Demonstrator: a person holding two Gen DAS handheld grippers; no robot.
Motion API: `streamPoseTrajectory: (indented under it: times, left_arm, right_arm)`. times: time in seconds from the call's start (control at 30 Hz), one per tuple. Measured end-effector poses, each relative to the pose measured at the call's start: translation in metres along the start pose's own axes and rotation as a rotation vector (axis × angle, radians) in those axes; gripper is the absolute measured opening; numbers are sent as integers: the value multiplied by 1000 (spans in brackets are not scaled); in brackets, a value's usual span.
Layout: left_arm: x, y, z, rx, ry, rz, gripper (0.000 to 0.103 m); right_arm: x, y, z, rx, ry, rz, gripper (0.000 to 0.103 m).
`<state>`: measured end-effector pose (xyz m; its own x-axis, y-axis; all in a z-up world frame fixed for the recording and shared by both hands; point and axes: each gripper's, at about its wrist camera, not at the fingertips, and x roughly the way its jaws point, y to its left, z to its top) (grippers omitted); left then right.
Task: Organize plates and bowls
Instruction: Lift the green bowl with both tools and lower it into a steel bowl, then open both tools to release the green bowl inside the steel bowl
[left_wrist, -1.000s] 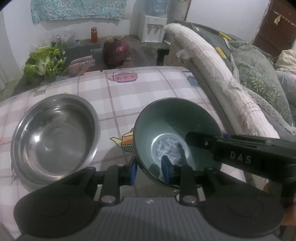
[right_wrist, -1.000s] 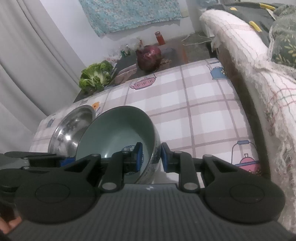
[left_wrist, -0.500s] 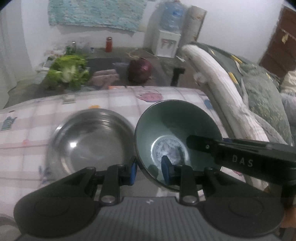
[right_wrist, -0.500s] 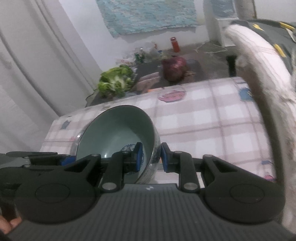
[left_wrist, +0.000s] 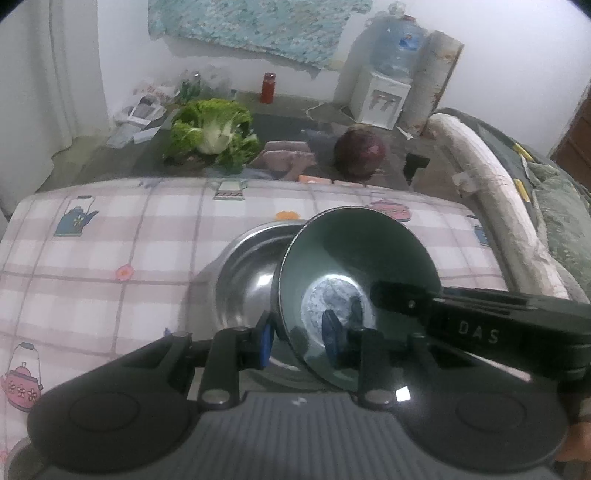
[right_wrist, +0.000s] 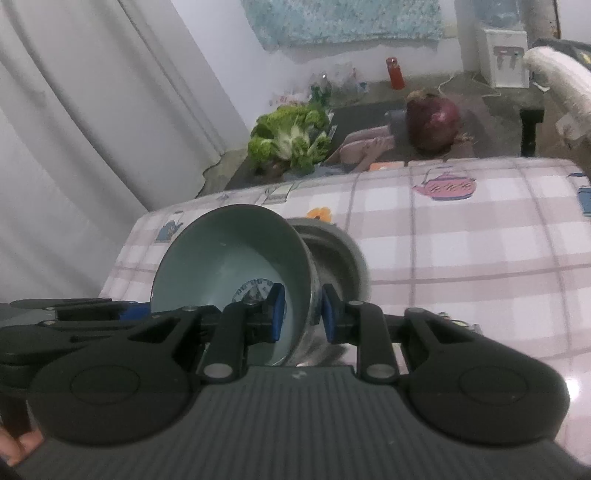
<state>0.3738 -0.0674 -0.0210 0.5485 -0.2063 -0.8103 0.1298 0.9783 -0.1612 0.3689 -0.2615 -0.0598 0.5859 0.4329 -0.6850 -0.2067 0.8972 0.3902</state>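
A green ceramic bowl (left_wrist: 354, 258) with a blue pattern at its bottom is held up between both grippers. My left gripper (left_wrist: 297, 341) is shut on its near left rim. My right gripper (right_wrist: 301, 314) is shut on its right rim; in the left wrist view the right gripper (left_wrist: 461, 317) reaches in from the right. The green bowl (right_wrist: 229, 254) hangs over a steel bowl (left_wrist: 243, 269) that sits on the checked tablecloth (left_wrist: 110, 251). The steel bowl (right_wrist: 340, 251) shows just behind it in the right wrist view.
Beyond the table's far edge lie a lettuce (left_wrist: 210, 133), a red cabbage (left_wrist: 360, 155) and a red jar (left_wrist: 267, 88) on the floor. A water dispenser (left_wrist: 384, 92) stands at the back. A sofa (left_wrist: 517, 206) borders the table's right side. A curtain (right_wrist: 92, 129) hangs left.
Both grippers carried the green bowl to the left, from beside the steel bowl to above it. The views tilted up to show more of the room.
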Motion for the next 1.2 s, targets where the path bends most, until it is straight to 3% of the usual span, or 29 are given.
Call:
streamPoseTrajectory:
  times: [0.47,0.5,0.57,0.63,0.93,1.1,1.13,1.2]
  left_arm:
    - [38,31,-4,-23,31,-5,28]
    - [36,32,-3,-24,19,-8,30]
    - [32,32,-2,-15,1,-1,37]
    - [26,31,0,-12,-18,-2,46]
    - [-22,32,-6,20,-112,-31,81]
    - [-66,38,-25,66,-170,-65,89]
    - [-75,40,-30,79,-187,-69,91]
    - [-96,44,-43,106,-222,-66,94]
  right_arm:
    - [58,2,-2,-30,55,-68,23]
    - [59,4,-2,-48,48,-84,26]
    - [56,7,0,-71,22,-91,45]
    - [50,10,2,-95,-8,-105,58]
    - [-10,15,-3,-112,-128,-109,82]
    - [-70,20,-36,-111,-216,-109,95]
    - [-82,21,-45,-105,-236,-115,101]
    - [-107,22,-63,-92,-276,-131,102]
